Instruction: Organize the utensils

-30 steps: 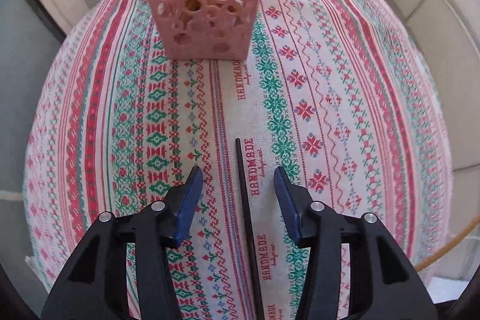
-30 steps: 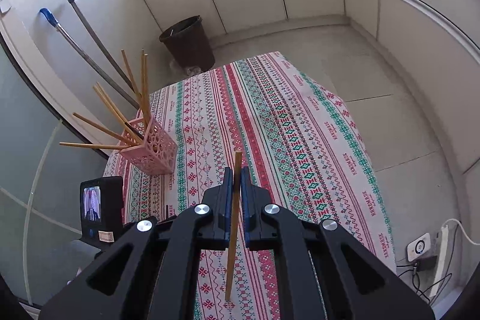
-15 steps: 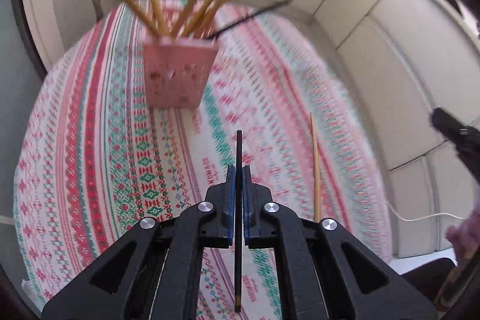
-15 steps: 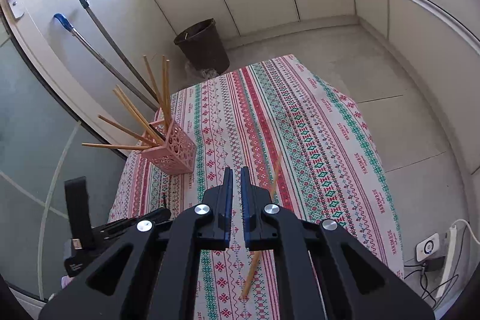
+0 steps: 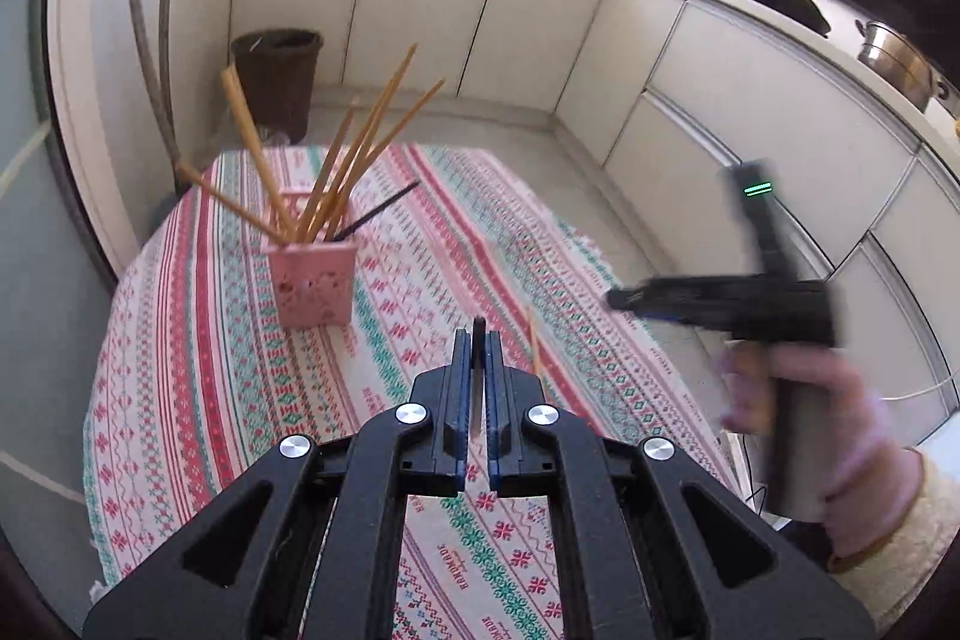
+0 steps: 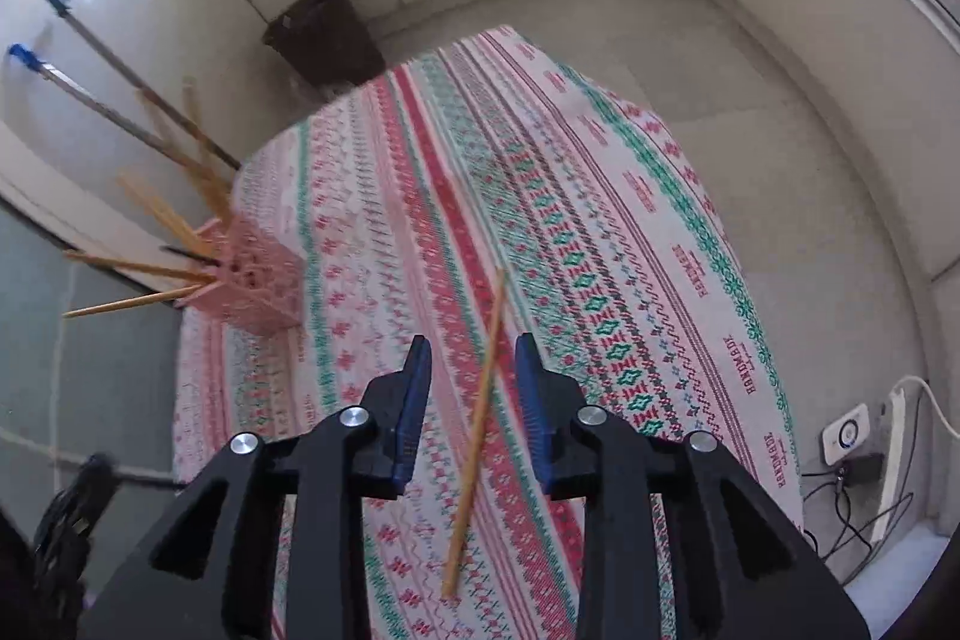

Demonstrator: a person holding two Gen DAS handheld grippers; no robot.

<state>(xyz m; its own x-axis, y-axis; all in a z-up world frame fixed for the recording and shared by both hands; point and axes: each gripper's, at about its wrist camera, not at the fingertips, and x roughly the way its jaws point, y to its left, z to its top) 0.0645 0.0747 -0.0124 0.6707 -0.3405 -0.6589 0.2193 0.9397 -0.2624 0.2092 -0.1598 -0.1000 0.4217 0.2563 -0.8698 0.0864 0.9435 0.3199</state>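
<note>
Now right gripper (image 6: 473, 388) apart, chopstick (image 6: 477, 436) released.

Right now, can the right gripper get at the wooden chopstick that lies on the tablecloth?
Probably yes. The right gripper has just been opening; its jaws stand apart astride the wooden chopstick, not touching it. Nothing lies between them on the tablecloth.

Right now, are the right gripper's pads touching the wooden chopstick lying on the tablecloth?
Apart. The right wrist view shows the right gripper with its jaws just opened; patterned tablecloth is visible on both sides between the wooden chopstick and each pad.
</note>
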